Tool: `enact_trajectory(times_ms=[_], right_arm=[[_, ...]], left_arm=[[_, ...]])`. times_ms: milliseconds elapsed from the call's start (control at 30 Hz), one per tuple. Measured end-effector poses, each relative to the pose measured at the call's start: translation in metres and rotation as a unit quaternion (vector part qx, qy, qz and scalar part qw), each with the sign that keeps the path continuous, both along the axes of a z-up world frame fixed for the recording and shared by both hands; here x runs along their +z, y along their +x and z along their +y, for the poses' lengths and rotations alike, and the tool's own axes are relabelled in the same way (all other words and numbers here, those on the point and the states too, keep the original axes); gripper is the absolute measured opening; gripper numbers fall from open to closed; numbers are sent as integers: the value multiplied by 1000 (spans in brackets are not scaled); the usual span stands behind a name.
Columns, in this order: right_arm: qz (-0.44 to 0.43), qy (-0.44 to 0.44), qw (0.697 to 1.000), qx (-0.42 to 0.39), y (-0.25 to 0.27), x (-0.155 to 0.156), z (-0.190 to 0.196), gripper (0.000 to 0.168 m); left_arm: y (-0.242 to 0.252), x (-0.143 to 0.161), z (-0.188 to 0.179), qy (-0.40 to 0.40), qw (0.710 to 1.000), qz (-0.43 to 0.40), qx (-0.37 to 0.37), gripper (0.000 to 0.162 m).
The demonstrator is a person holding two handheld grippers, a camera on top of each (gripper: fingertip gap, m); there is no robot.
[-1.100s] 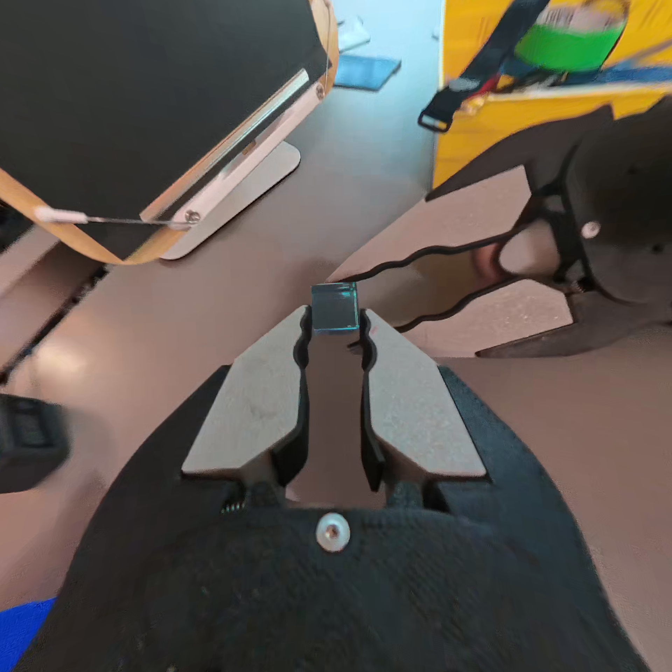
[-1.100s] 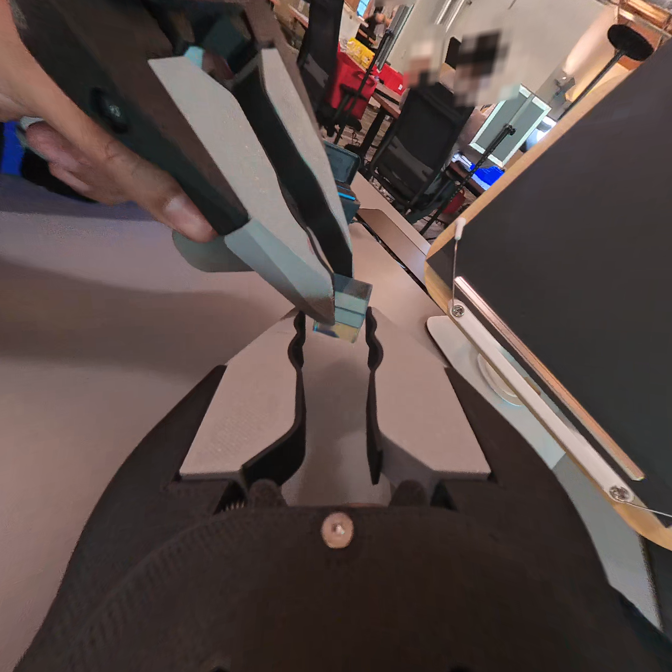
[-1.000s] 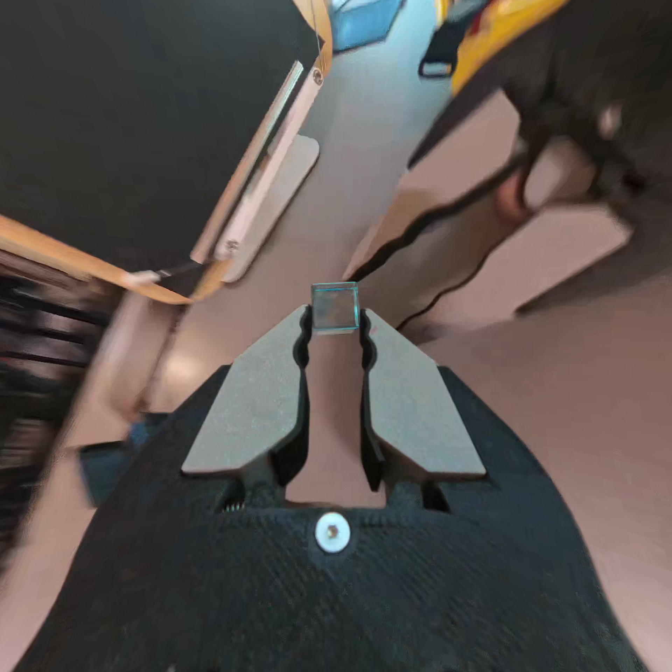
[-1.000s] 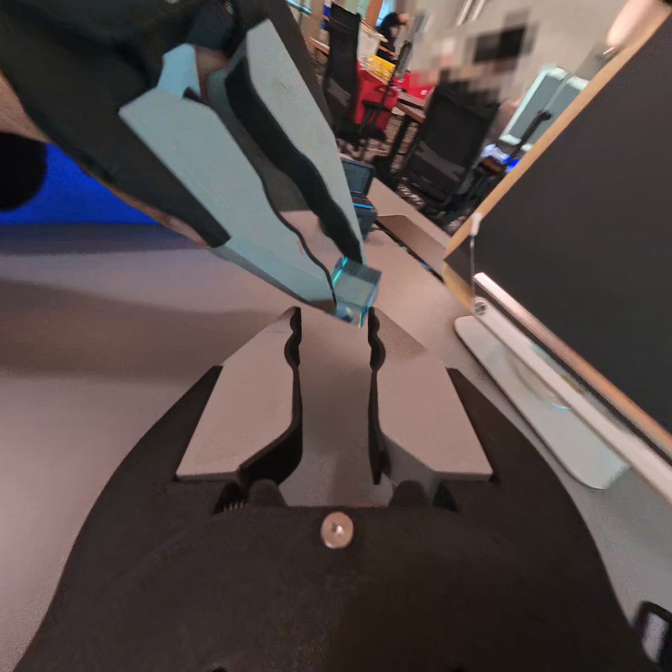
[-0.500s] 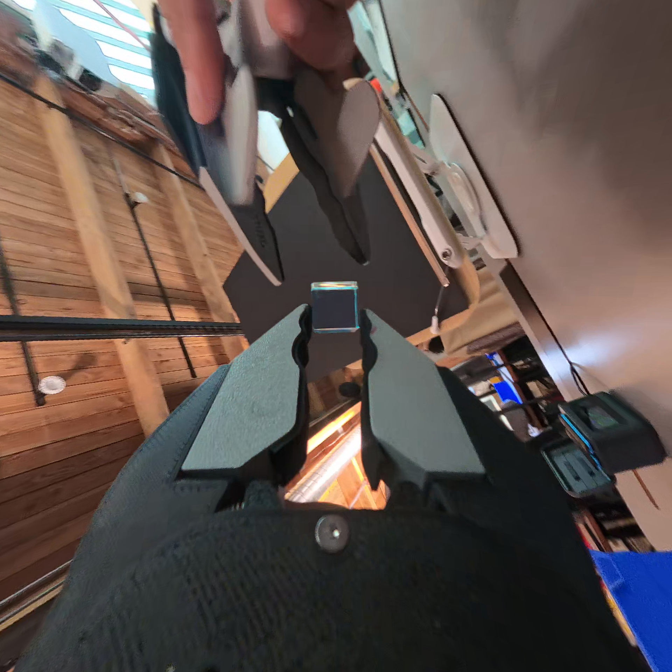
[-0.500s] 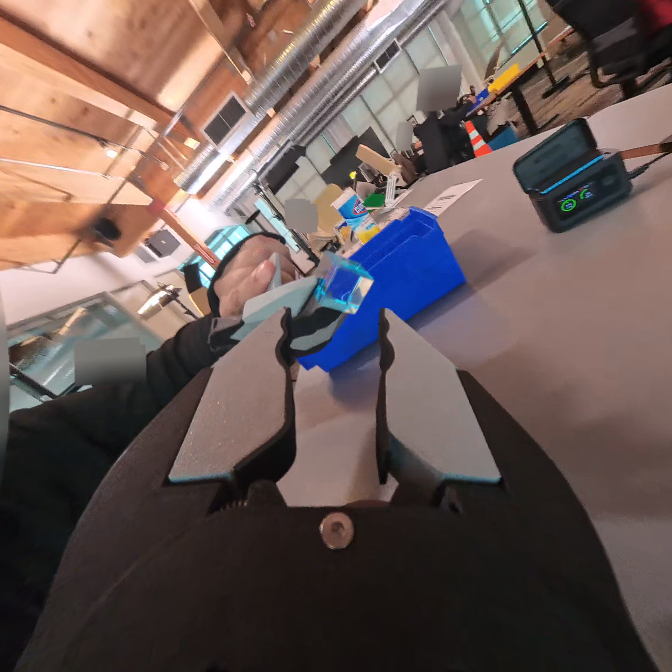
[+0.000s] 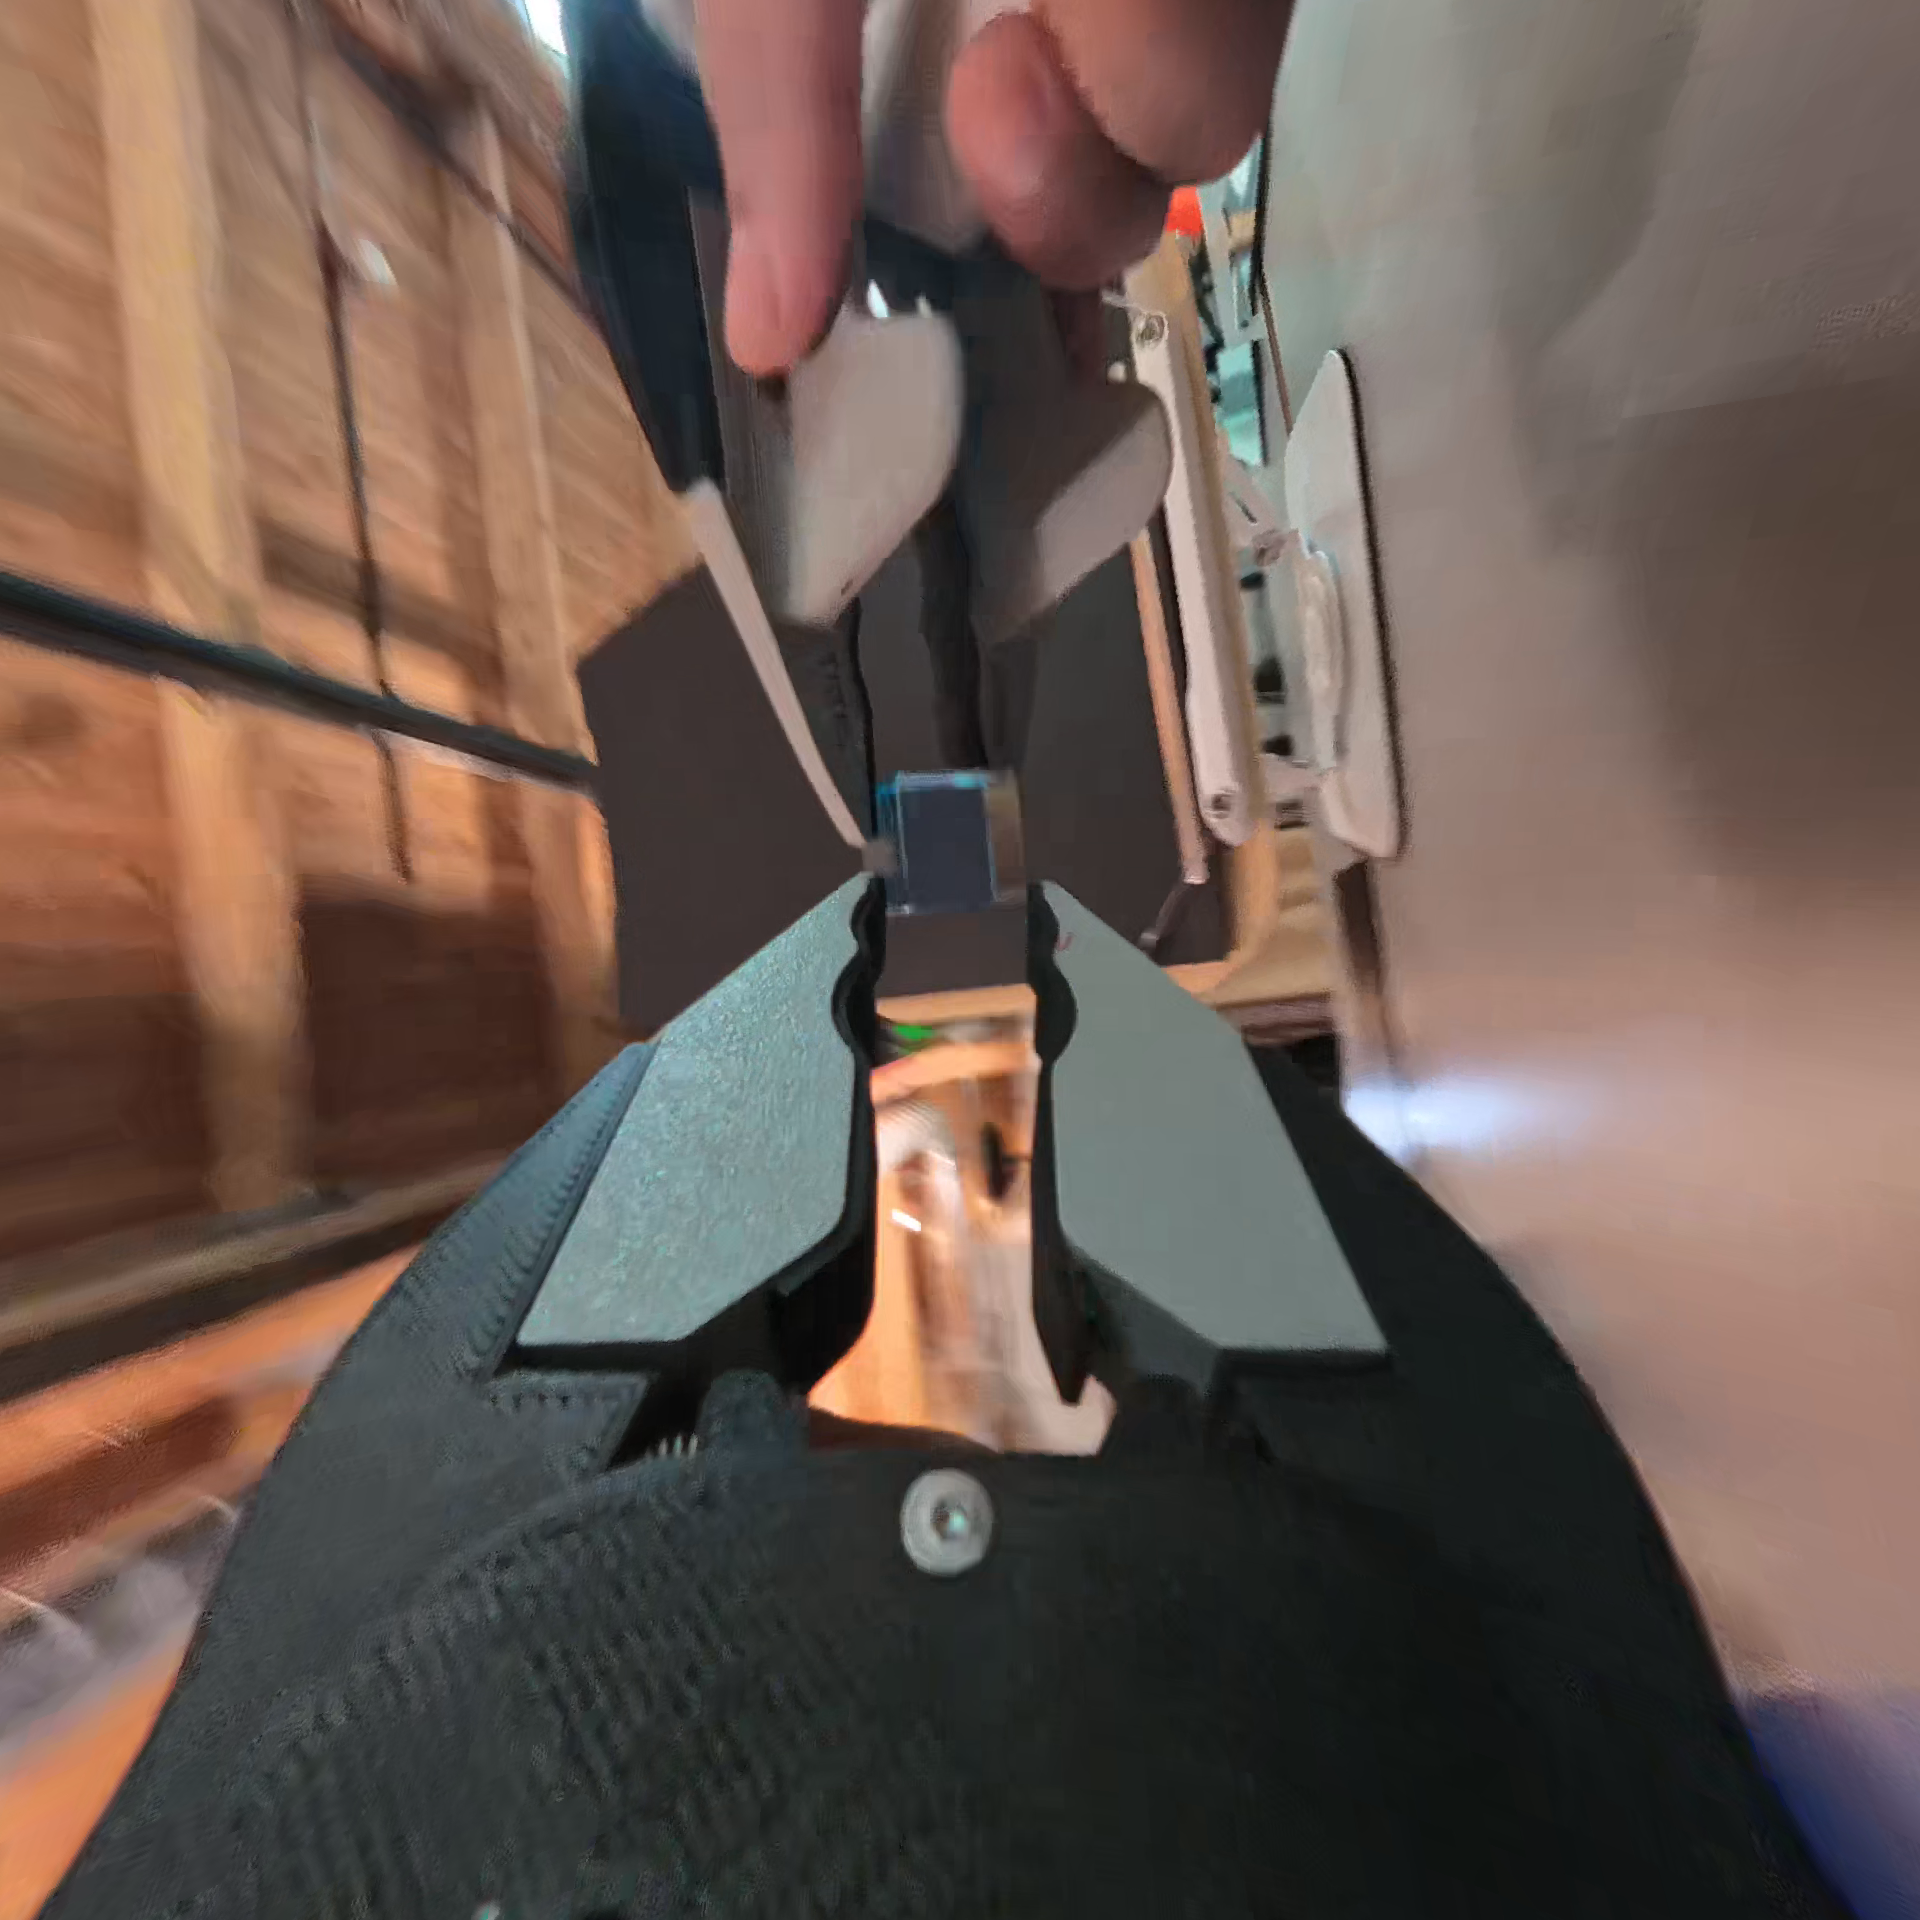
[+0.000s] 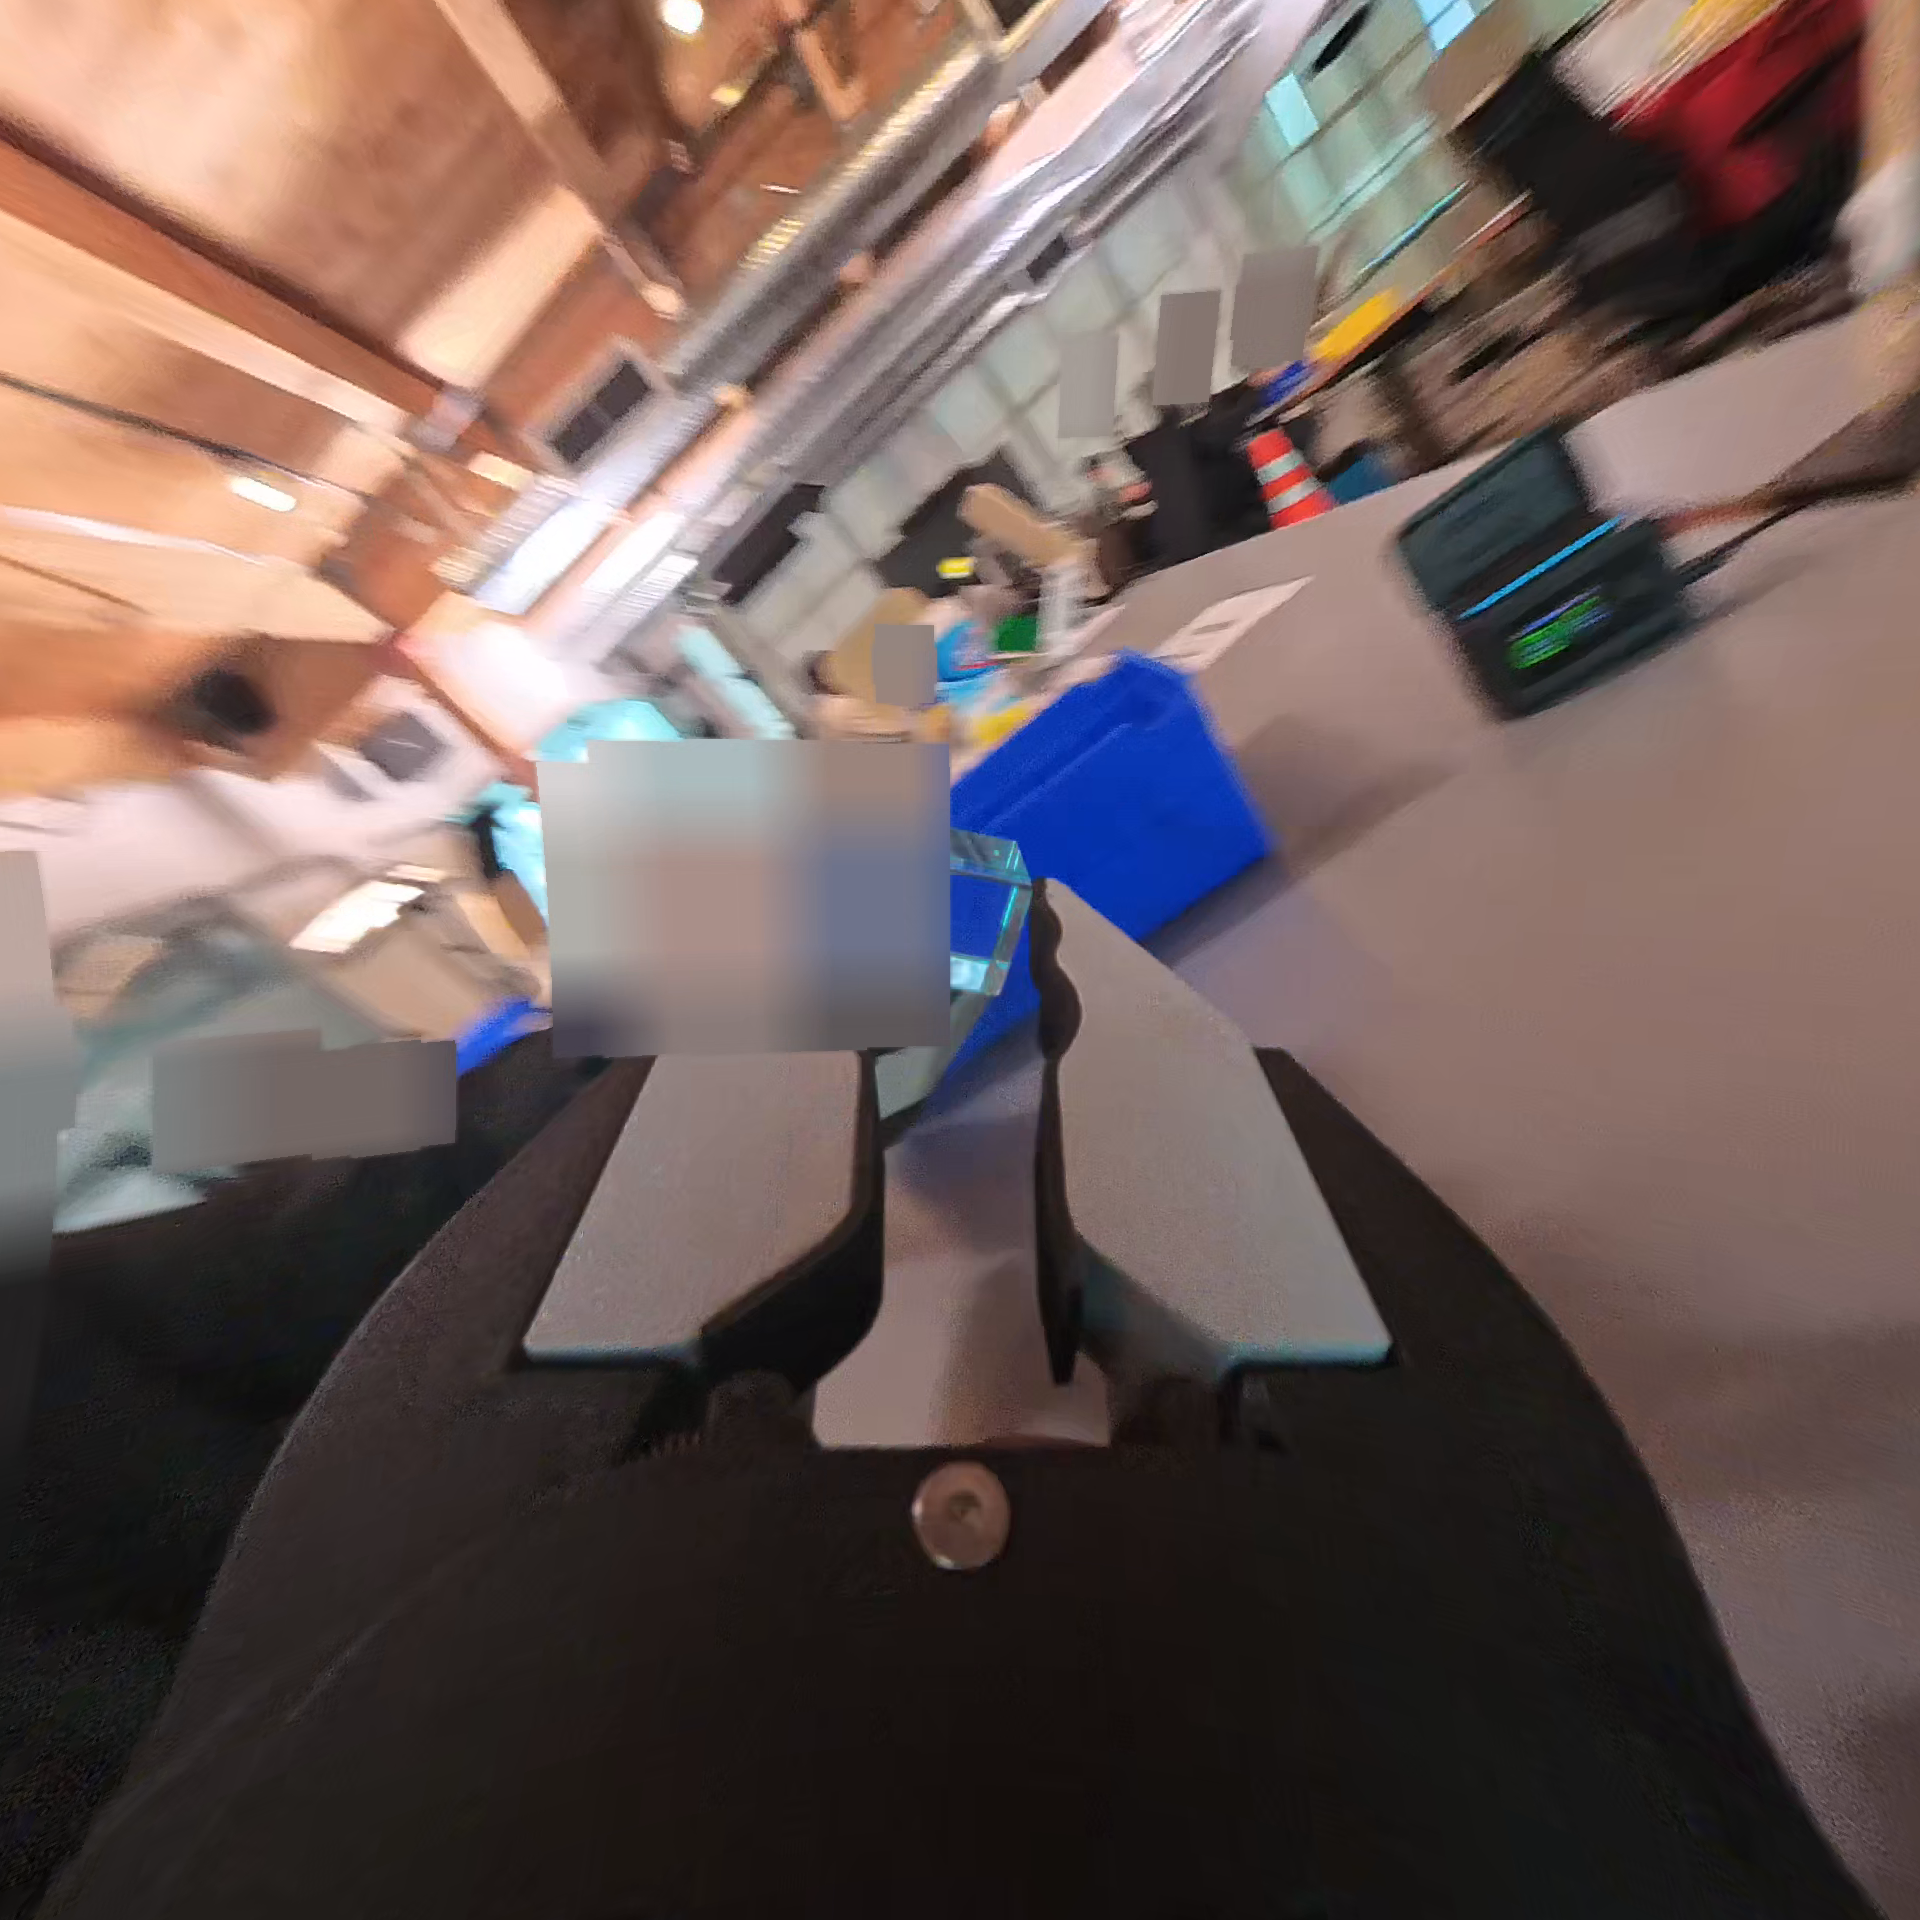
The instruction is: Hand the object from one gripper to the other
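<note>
The clear glass cube (image 7: 951, 840), small and blue-tinted, sits pinched at the very tips of the left gripper (image 7: 954, 902), whose jaws are clamped on its two side faces. It looks rigid, light and slick, with hard polished faces and sharp edges that would probably chip if dropped, so the safest hold is flat pads square on two opposite free faces, well onto the face and not on an edge. Just above the cube in the left wrist view, the right gripper (image 7: 940, 821) comes down from the top, held by a person's hand (image 7: 987, 156), its two fingers straddling the cube; whether they press it or only flank it is lost in blur, so I cannot tell if that grip has closed. In the right wrist view the cube (image 8: 987, 930) lies against the inside of the visible fingertip (image 8: 1055, 935), the other tip hidden behind a mosaic patch. Beyond the cube stand a blue bin (image 8: 1112, 821) and, farther along the grey table (image 8: 1558, 1039), a dark case (image 8: 1538, 582).
</note>
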State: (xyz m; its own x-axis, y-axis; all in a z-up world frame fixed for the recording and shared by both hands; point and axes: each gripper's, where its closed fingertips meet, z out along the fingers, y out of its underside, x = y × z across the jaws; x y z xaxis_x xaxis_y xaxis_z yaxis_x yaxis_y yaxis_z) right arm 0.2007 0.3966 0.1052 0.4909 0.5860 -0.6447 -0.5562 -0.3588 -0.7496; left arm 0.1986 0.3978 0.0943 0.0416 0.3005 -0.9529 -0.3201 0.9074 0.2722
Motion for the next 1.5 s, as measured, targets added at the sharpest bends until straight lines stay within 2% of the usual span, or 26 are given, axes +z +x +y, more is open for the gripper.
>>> enact_trajectory(times_ms=[33,67,100,133,200,233,267,333,400,467,567,900,1000,1067,1133,1200,1267,1367,1433,1500], right_arm=[[-55,10,997,-45,7,-2,3,24],[-125,19,987,-97,16,-6,6,24],[-209,22,964,-160,29,-11,9,24],[-302,18,925,-232,49,-16,11,24],[-446,-1,823,-350,88,-22,9,24],[-483,-11,789,-379,99,-24,8,24],[-505,-23,768,-393,106,-28,8,23],[-529,-50,745,-404,117,-39,11,23],[-534,-62,737,-410,123,-45,14,23],[-532,-70,736,-412,127,-49,14,23],[-524,-78,741,-413,130,-52,15,24],[-525,-81,741,-411,130,-55,18,23],[-497,-52,754,-426,126,-28,5,23],[-469,-28,771,-430,118,6,-15,24],[-458,-20,776,-434,119,44,-43,23],[-464,-54,773,-430,134,69,-72,23],[-468,-107,769,-423,160,76,-100,23],[-470,-227,751,-404,208,39,-137,24],[-473,-292,722,-412,241,1,-156,23],[-476,-373,692,-394,263,-40,-175,39]], left_arm=[[1,-7,5,-66,998,-4,18,26],[2,-18,10,-146,989,3,33,33],[2,-31,15,-225,973,11,55,36],[2,-43,22,-292,953,12,78,37],[2,-64,38,-401,909,4,116,41],[4,-73,44,-444,887,-1,124,40],[6,-79,49,-476,870,-10,127,38],[9,-86,57,-517,845,-37,128,35],[12,-91,61,-527,840,-59,120,30],[11,-86,61,-479,867,-73,118,25],[13,-87,53,-466,877,-59,101,21],[5,-85,70,-506,852,-72,112,22],[2,-83,76,-515,846,-81,114,22],[1,-82,80,-522,841,-83,115,22],[1,-81,82,-534,834,-84,111,21],[2,-80,84,-544,828,-84,107,21],[1,-79,84,-553,823,-85,103,21],[1,-80,81,-561,818,-80,99,21],[2,-82,79,-562,818,-73,100,22],[4,-84,76,-561,819,-65,102,22]])
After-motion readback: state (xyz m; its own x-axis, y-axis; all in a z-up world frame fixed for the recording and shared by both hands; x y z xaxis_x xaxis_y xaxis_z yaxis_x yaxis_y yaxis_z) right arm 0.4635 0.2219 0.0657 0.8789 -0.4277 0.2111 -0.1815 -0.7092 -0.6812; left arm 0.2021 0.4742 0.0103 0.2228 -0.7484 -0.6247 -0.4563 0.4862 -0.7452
